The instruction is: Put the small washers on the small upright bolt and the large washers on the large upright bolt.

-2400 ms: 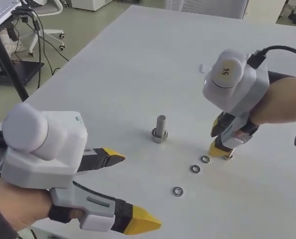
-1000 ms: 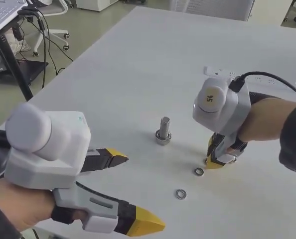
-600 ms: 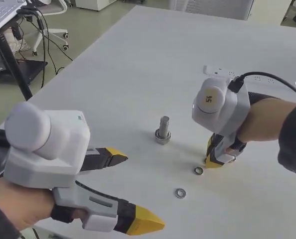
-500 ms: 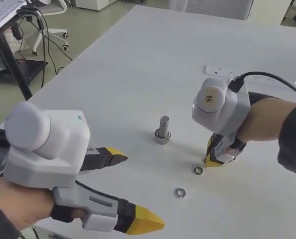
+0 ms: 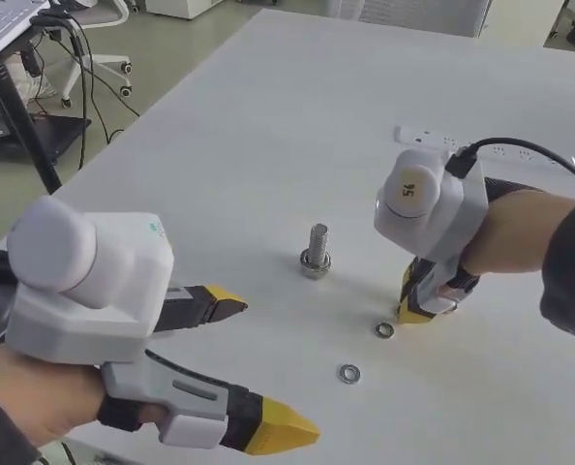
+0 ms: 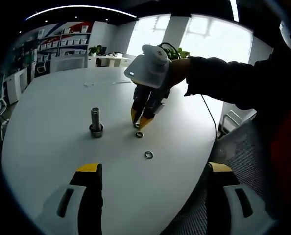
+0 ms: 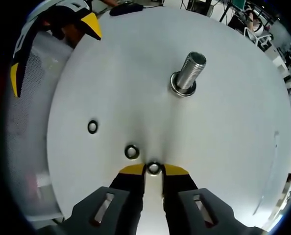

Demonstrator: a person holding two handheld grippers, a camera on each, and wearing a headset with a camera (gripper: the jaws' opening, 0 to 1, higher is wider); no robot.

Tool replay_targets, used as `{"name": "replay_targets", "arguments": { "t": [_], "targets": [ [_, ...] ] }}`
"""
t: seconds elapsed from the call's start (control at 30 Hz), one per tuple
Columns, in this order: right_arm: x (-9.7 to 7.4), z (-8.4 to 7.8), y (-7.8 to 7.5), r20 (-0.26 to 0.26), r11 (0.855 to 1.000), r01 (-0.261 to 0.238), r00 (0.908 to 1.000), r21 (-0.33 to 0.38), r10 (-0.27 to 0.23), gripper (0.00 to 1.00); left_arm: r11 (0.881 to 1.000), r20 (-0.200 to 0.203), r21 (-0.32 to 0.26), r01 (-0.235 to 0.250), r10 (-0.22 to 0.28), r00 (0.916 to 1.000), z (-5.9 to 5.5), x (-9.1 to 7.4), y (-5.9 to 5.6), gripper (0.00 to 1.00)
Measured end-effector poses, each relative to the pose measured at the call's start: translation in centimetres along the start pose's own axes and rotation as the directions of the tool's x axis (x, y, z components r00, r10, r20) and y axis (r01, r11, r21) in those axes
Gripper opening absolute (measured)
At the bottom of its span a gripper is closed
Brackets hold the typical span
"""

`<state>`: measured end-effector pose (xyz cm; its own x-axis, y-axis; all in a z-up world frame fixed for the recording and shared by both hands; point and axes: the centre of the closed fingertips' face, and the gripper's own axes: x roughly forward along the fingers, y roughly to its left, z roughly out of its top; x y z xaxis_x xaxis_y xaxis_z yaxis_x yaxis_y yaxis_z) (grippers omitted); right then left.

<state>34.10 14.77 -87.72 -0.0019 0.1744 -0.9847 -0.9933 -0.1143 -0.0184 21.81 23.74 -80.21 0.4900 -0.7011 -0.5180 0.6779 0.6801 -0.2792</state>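
Steel washer (image 7: 154, 168), between right claw (image 7: 154, 171) tips

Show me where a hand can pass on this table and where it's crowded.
Free: the wide bare table beyond the bolt, and the stretch between the bolt and the left hand-held gripper. Crowded: right of the bolt, where the right hand-held gripper closes on a washer beside two loose washers.

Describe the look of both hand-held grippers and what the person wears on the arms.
Both have a boxy white housing with a rounded cap, grey handle, and black jaws with yellow tips. The right hand-held gripper carries a pale-yellow label with two dark digits, and a black cable leaves its back. The left hand-held gripper has a green mark. The right arm wears a dark sleeve.
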Motion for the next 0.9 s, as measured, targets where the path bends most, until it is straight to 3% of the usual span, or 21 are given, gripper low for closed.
{"name": "replay_targets", "arguments": {
  "t": [0.9],
  "targets": [
    [0.15,-0.45,-0.42,-0.027,1.0,0.01,0.9996,0.003,-0.01,0.14,1.0,0.002,0.003,0.0,0.0,1.0,0.1,0.13,0.16,0.87]
  ]
}}
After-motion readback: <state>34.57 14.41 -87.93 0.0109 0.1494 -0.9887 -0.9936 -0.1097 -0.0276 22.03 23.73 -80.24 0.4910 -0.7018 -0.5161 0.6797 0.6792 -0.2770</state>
